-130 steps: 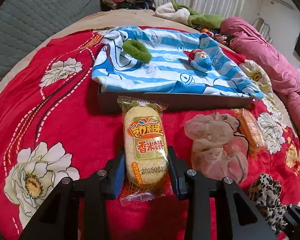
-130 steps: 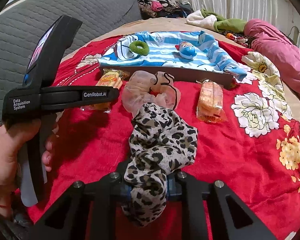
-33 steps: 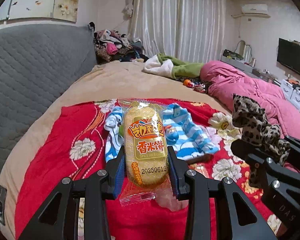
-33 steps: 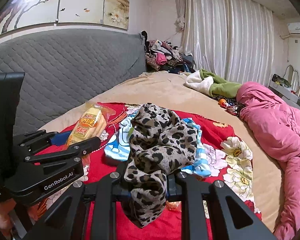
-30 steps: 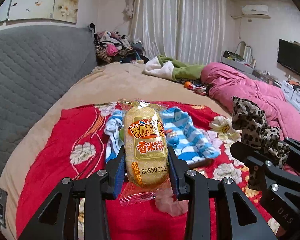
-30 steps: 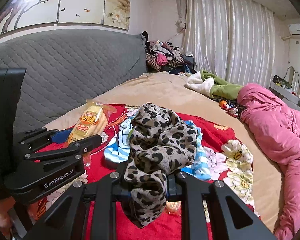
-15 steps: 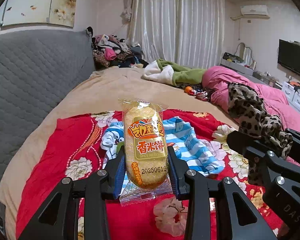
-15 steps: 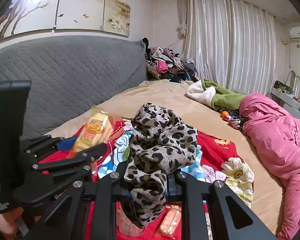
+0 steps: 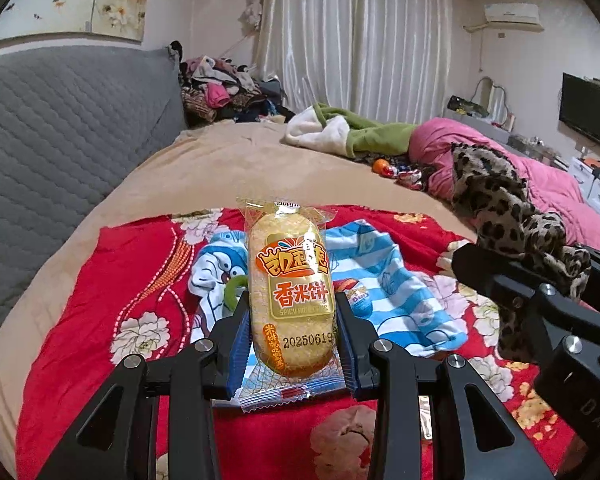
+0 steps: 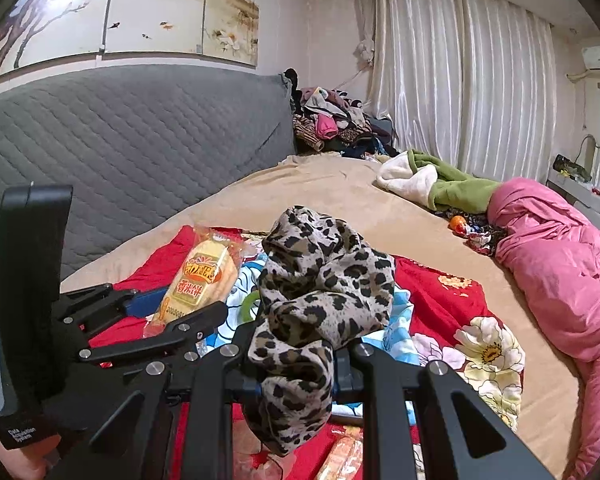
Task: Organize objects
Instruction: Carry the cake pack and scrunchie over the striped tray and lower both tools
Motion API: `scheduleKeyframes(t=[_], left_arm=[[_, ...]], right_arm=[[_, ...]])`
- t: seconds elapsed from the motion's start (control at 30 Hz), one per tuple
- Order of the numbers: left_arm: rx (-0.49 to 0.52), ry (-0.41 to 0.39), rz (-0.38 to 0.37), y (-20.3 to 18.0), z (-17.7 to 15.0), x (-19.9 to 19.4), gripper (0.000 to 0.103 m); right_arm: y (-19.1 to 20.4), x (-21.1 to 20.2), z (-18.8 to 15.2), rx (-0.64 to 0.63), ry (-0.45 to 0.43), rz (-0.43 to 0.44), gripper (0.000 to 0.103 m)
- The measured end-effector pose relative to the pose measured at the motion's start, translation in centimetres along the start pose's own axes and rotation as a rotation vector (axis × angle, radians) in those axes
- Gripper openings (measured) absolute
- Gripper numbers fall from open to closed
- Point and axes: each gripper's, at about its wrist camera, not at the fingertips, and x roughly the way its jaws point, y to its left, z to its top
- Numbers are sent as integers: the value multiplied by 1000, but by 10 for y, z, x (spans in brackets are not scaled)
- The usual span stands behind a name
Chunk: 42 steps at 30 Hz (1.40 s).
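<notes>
Clear plastic wrapping encloses the rice cracker packet [image 9: 292, 288], a yellow oval snack with an orange and gold label, held upright and lifted above the bed. The left gripper [image 9: 292, 344] has its blue-padded fingers [image 9: 237, 350] clamped against the packet's two long sides, near its lower half. To the right in the left wrist view, the leopard-print scrunchie [image 9: 508, 216] rises above the dark frame of the right gripper [image 10: 296, 364]. In the right wrist view the same scrunchie [image 10: 320, 300] is pinched at its lower folds between that gripper's fingers, with the bulk of the fabric bunched above them and a loose end hanging below. From this view the left gripper [image 10: 172, 316] appears at the left, the rice cracker packet [image 10: 200, 280] tilted in its grasp.

Beneath both grippers lies a red floral blanket [image 9: 100, 288] spread over a tan bedsheet [image 9: 220, 160]. A blue-and-white striped cloth [image 9: 380, 280] rests on the blanket, with a green ring [image 9: 233, 292] partly visible on it beside the packet. Farther away lie a pink quilt [image 10: 560, 272] at the right and a green-and-white garment [image 10: 432, 184]. A grey quilted headboard [image 10: 120, 140] stands at the left, and white curtains [image 9: 356, 48] hang at the far wall.
</notes>
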Motion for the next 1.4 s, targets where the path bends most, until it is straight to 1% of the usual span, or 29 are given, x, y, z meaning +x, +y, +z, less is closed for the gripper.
scheduleKeyframes(t=[0.37,0.5,0.6,0.8,1.07,1.27,1.4], left_arm=[[1,31,-2,5,-11,47,39],[-8,31,-1,5,-14,65,39],[-17,48,-17,3,-19,81,39],[7,76,-38,-5,-31,108,39],[-2,84,-33,1,-40,129,39],[3,109,-34,0,-46,147,39],[18,122,-37,-5,-50,152,39]], right_arm=[[-10,41,-16,12,39,-16,22],[-18,54,-21,41,33,-19,22],[-25,63,-25,66,35,-15,22],[-38,87,-36,76,65,-38,22],[-48,113,-53,76,107,-64,22],[-54,128,-63,74,133,-86,22],[-55,140,-71,65,178,-91,22]])
